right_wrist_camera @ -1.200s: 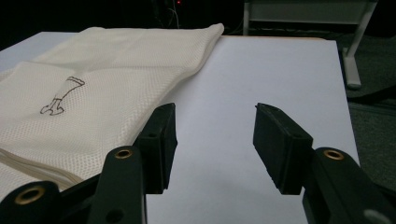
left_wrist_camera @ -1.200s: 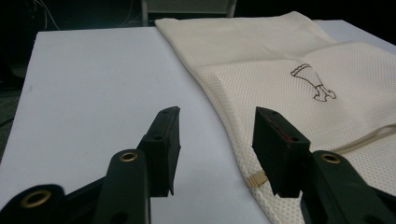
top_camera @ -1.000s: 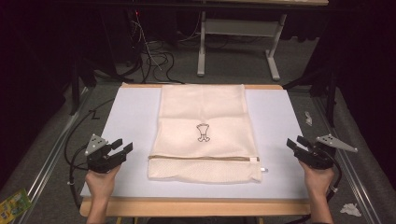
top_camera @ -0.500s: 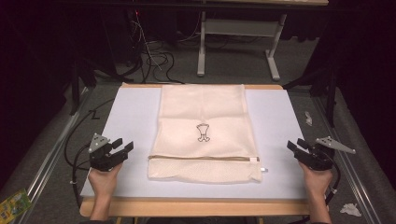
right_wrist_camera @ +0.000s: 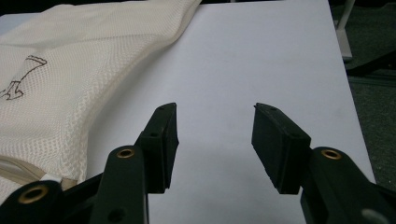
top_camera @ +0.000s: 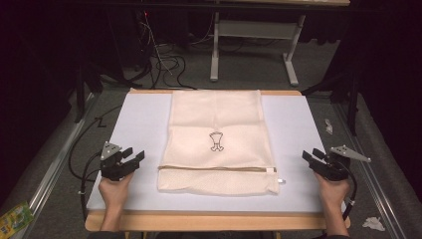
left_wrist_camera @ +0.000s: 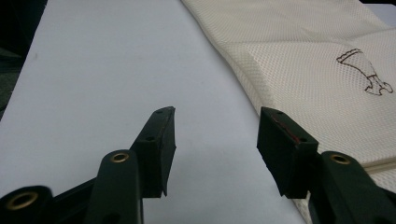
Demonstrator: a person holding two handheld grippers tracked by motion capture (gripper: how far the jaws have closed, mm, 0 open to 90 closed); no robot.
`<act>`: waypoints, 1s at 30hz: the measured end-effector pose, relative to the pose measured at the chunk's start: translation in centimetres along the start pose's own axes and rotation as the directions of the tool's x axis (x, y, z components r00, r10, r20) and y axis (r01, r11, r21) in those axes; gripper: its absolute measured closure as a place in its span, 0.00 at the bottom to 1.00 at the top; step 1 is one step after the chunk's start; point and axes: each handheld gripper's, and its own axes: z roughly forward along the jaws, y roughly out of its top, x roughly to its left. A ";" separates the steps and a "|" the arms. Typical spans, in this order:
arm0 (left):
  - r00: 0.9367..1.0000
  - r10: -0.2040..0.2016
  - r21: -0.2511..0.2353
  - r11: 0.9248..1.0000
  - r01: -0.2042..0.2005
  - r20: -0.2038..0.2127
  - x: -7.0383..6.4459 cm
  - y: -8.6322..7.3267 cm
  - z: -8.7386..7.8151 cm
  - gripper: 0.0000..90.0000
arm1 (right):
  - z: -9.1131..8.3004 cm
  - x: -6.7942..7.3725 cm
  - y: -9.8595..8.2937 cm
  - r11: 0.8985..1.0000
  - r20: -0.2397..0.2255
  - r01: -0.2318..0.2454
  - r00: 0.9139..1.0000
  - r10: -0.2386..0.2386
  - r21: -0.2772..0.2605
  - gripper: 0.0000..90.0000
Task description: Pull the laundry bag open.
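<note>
A cream mesh laundry bag [top_camera: 217, 140] lies flat in the middle of the white table top [top_camera: 139, 129], with a small dark printed emblem [top_camera: 216, 141] at its centre and a zipper [top_camera: 219, 170] running across near its front end. My left gripper [top_camera: 135, 157] rests open at the table's front left, a short way left of the bag [left_wrist_camera: 327, 70]. My right gripper [top_camera: 309, 157] rests open at the front right, apart from the bag [right_wrist_camera: 56, 84]. Nothing lies between the jaws of my left gripper [left_wrist_camera: 215, 135] or of my right gripper [right_wrist_camera: 215, 135].
A wooden strip [top_camera: 214, 221] edges the table's front. Cables [top_camera: 166, 62] and a metal desk frame [top_camera: 254, 45] stand on the dark floor behind. A green packet [top_camera: 12, 219] and crumpled white scraps [top_camera: 372, 224] lie on the floor beside the table.
Both grippers have stayed almost in place at the table's front corners; the left has shifted very slightly. The bag has not moved.
</note>
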 end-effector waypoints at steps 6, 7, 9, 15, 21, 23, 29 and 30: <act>1.000 -0.009 0.000 1.000 0.009 -0.009 0.2 -0.2 0.4 0.52 | 0.5 0.1 -0.2 1.000 0.002 0.006 1.000 -0.006 0.013 0.57; 1.000 -0.011 0.002 1.000 0.011 -0.012 0.3 -0.3 0.5 0.52 | 0.6 0.1 -0.2 1.000 0.003 0.008 1.000 -0.008 0.014 0.57; 1.000 -0.017 0.004 1.000 0.017 -0.015 0.3 -0.4 0.7 0.52 | 0.7 0.2 -0.2 1.000 0.006 0.011 1.000 -0.011 0.021 0.57; 1.000 -0.009 0.018 1.000 0.009 -0.022 0.3 -0.5 1.2 0.51 | 1.1 0.3 -0.4 0.999 0.011 0.023 1.000 -0.024 0.033 0.58; 1.000 -0.009 0.023 1.000 0.010 -0.027 0.2 -0.6 1.8 0.51 | 1.5 0.5 -0.5 0.998 0.020 0.028 0.999 -0.029 0.051 0.58; 0.999 -0.010 0.023 1.000 0.010 -0.034 0.2 -0.6 2.0 0.51 | 1.6 0.5 -0.6 0.998 0.022 0.037 0.999 -0.038 0.052 0.58; 0.999 -0.010 0.026 1.000 0.011 -0.046 0.2 -0.7 2.5 0.51 | 1.9 0.6 -0.6 0.997 0.031 0.040 0.999 -0.042 0.066 0.58; 0.999 -0.009 0.027 1.000 0.010 -0.048 0.2 -0.7 2.6 0.51 | 1.9 0.6 -0.6 0.997 0.034 0.037 0.999 -0.040 0.068 0.58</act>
